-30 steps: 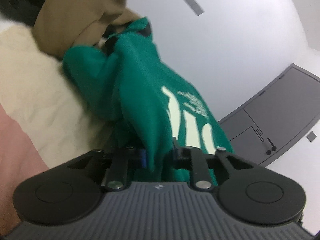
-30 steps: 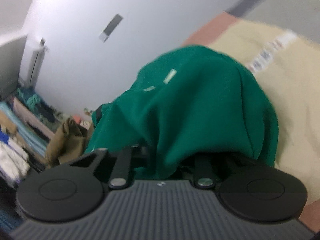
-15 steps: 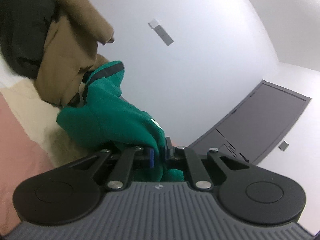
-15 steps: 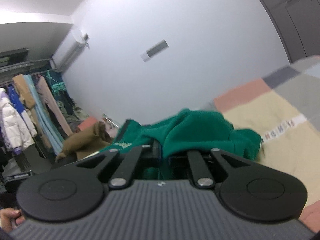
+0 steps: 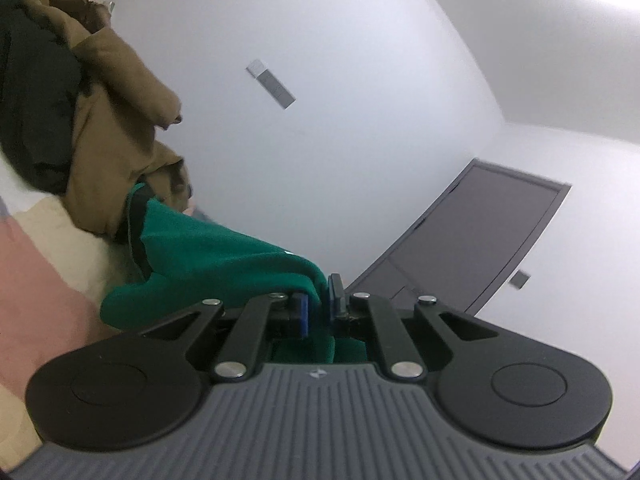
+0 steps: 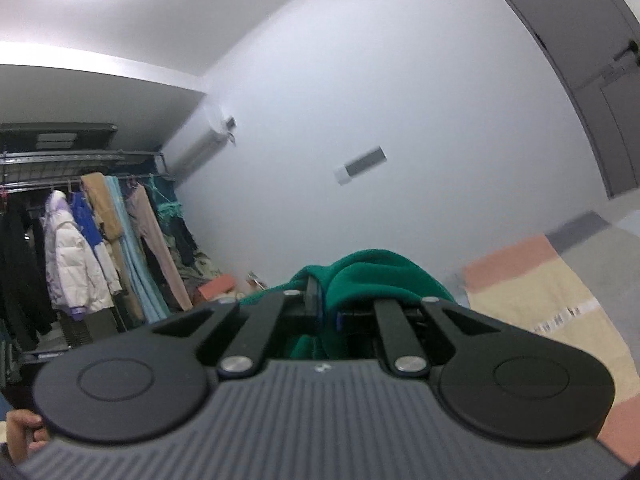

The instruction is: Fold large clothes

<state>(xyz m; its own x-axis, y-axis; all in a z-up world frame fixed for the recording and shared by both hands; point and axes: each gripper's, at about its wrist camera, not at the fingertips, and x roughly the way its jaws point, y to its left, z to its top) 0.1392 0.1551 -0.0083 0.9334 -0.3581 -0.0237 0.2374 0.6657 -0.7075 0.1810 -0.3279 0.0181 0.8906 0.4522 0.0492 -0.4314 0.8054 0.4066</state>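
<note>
While the brown coat (image 5: pixel 116 152) sits behind it, the green sweatshirt (image 5: pixel 208 256) is pinched by both tongs: left gripper (image 5: pixel 318 306) & right gripper (image 6: pixel 326 306) clamped on fabric.

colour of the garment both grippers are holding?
Solid green garment, with a dark trim at one edge. Best seen in the left wrist view.

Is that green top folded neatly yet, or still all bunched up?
Bunched up. The green top hangs in loose, rumpled folds, pinched in both the left gripper and the right gripper.
</note>
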